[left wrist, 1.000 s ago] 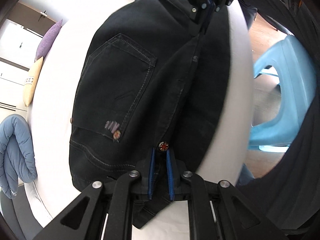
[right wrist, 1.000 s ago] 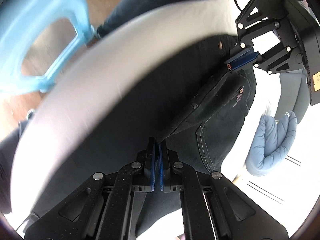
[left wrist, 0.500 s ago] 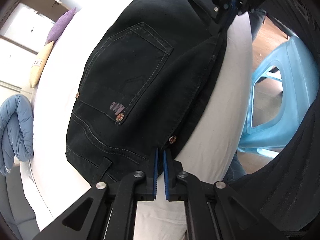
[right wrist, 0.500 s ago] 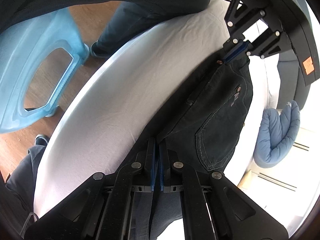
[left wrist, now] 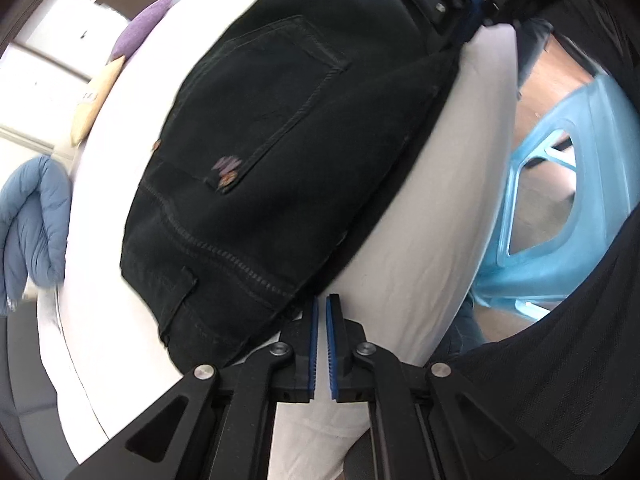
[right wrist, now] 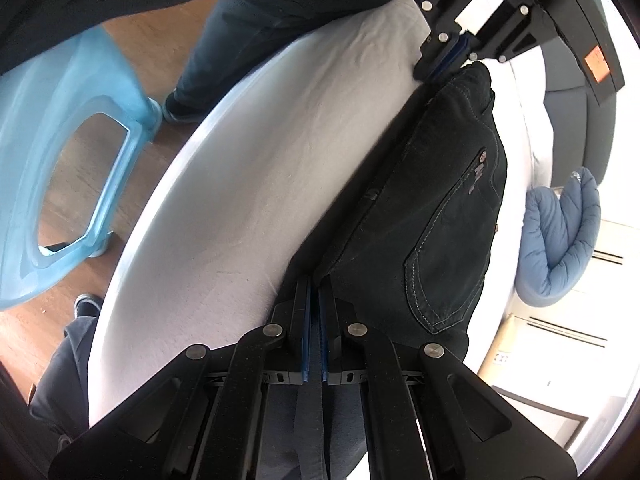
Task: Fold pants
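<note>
Pants (left wrist: 280,152), black denim folded pocket-up, lie near the white bed's (left wrist: 432,208) edge. Left gripper (left wrist: 322,304) closed, empty; right gripper (right wrist: 314,280) pinches their fabric.

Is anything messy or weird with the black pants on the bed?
Nothing stands out. The black pants lie doubled over on the white bed, back pocket up, no rips or spills showing. Their near edge hangs close to the bed's edge beside the blue stool.
</note>
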A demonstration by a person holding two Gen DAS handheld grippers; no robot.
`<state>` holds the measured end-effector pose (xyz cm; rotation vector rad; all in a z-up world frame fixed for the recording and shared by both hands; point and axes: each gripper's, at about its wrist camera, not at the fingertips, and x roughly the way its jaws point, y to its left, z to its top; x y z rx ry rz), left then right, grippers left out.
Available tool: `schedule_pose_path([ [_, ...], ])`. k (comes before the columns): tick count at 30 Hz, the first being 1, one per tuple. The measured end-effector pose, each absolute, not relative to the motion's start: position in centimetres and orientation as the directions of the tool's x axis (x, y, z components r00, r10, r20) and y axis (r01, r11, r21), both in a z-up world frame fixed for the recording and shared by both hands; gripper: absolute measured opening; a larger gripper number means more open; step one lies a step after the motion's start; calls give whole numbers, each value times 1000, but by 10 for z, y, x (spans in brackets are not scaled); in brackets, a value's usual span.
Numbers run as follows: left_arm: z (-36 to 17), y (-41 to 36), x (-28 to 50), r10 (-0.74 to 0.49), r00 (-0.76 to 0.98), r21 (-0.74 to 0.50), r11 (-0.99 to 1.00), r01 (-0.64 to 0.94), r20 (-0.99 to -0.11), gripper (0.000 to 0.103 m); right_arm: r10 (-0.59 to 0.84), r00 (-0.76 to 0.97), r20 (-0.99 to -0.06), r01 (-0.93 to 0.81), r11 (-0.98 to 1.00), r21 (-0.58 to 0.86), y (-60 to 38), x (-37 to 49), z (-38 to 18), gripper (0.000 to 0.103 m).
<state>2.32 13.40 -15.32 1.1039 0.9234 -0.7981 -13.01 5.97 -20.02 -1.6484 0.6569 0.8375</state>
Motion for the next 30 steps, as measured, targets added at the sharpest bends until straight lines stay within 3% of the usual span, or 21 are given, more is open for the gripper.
schedule_pose_path([
  [3, -135, 138, 25, -92, 436, 389, 318, 865, -895, 6, 5, 624, -782, -769, -179, -614, 59, -131, -203, 3],
  [5, -116, 141, 29, -118, 460, 388, 383, 839, -880, 19, 3, 630, -777, -770, -132, -625, 59, -130, -203, 3],
  [9, -86, 122, 48, -199, 465, 316, 505, 803, -863, 25, -15, 636, -771, -770, -60, -635, 63, -125, -204, 3],
  [10, -84, 115, 54, -212, 461, 301, 518, 801, -861, 32, -17, 639, -769, -769, -48, -637, 63, -125, -205, 3],
  [11, -87, 106, 59, -224, 455, 281, 536, 796, -862, 41, -18, 643, -766, -766, -29, -642, 63, -124, -205, 3],
  [12, -94, 96, 65, -231, 439, 253, 555, 793, -868, 44, -17, 646, -763, -763, -15, -646, 63, -124, -205, 3],
  [16, -145, 77, 84, -187, 316, 137, 621, 772, -930, 45, -10, 672, -741, -736, 98, -669, 59, -123, -197, 5],
  [18, -147, 82, 87, -228, 316, 89, 665, 742, -921, 45, -23, 649, -761, -739, 221, -637, 52, -120, -186, 13],
  [20, -145, 84, 90, -228, 300, 66, 686, 724, -926, 45, 7, 585, -811, -723, 457, -517, 32, -108, -161, 17],
  [22, -142, 80, 88, -195, 300, 91, 680, 727, -934, 45, 106, 524, -845, -596, 755, -274, -13, -88, -130, 47],
  [23, -139, 78, 88, -180, 302, 104, 679, 727, -936, 45, 165, 517, -840, -504, 852, -143, -41, -81, -119, 82],
  [24, -134, 74, 88, -167, 313, 120, 683, 721, -935, 45, 240, 541, -806, -355, 934, 39, -84, -75, -105, 90],
  [27, -119, 62, 88, -196, 339, 107, 707, 699, -920, 44, 337, 600, -726, -53, 922, 384, -184, -67, -95, 90],
  [30, -120, 49, 93, -231, 310, 47, 729, 683, -922, 45, 341, 686, -643, 196, 764, 615, -289, -59, -104, 90],
])
